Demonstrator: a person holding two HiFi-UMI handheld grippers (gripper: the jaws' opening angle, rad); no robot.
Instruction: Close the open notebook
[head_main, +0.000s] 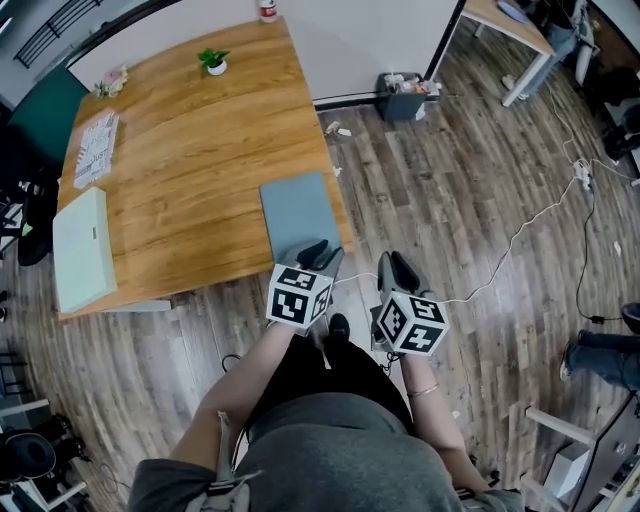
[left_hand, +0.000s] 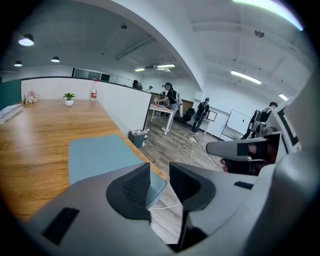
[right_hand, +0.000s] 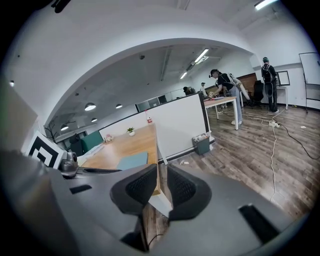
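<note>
Notebook (head_main: 298, 215) lying shut at the table's near right corner, both grippers empty.

Its blue-grey cover lies flat on the table (head_main: 180, 150), one long side along the table's right edge, so the closing looks done. The left gripper (head_main: 322, 255) hangs over the table's near edge with its fingers spread and pinching nothing. In the left gripper view the notebook's near corner shows through the gap, lower than the pads and apart from them, which suggests the cover has been let go. The right gripper (head_main: 396, 268) is just off the table's near right corner, over the floor, also with spread fingers. Only the table's edge shows between them, and it probably just waits clear of the job. Further in on the table are a pale green box (head_main: 82, 248) at its left edge and a small potted plant (head_main: 213, 62) at its far side.
</note>
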